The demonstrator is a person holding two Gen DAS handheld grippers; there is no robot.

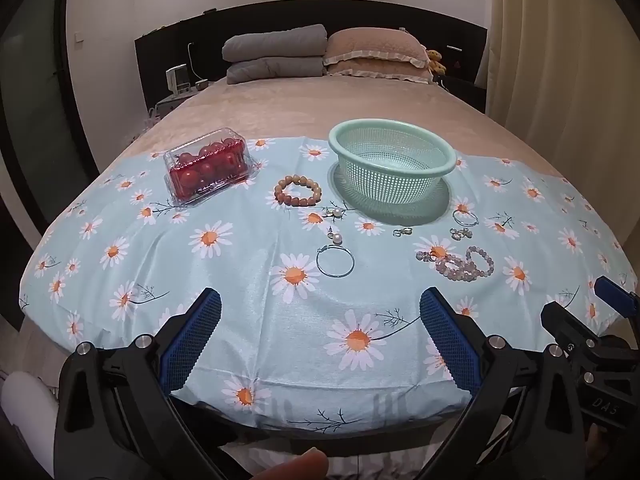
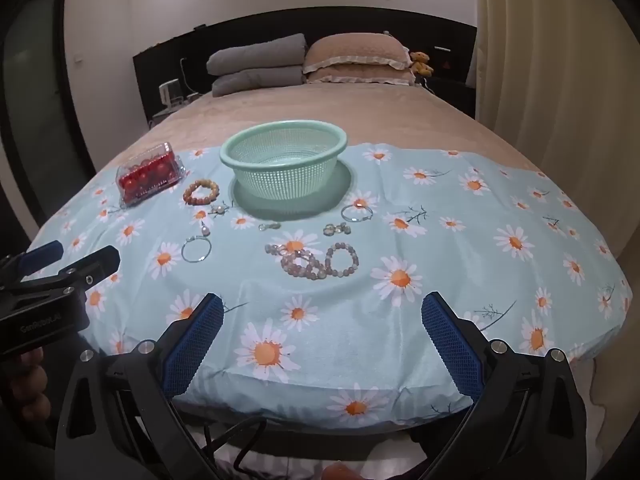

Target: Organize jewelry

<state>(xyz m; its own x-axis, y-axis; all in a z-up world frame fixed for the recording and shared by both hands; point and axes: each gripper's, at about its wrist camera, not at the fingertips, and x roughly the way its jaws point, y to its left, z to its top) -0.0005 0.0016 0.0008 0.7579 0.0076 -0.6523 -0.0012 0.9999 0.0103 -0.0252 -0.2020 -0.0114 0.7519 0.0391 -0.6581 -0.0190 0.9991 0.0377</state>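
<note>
Left wrist view showed the left gripper point(image 1: 320, 316) low over the near edge of the daisy cloth point(image 1: 248, 280), fingers wide apart, holding nothing. The right gripper point(image 2: 322, 316) sat the same way beside it, wide and empty. One green basket point(image 2: 283, 168) stood on the cloth. In front lay one orange bead bracelet point(image 1: 298, 191), two big hoops point(image 1: 335, 262), two pearl earrings point(image 1: 337, 237) and a pile of grey bead bracelets point(image 2: 316, 260). One box of tomatoes point(image 1: 206, 166) sat at the left.

Soft, dim indoor light falls from above; the basket point(image 1: 392, 160) casts a greenish shadow toward the viewer on the cloth point(image 1: 248, 280). Both views bulge, dark at the corners. The pillows point(image 2: 256, 64) look slightly soft.
</note>
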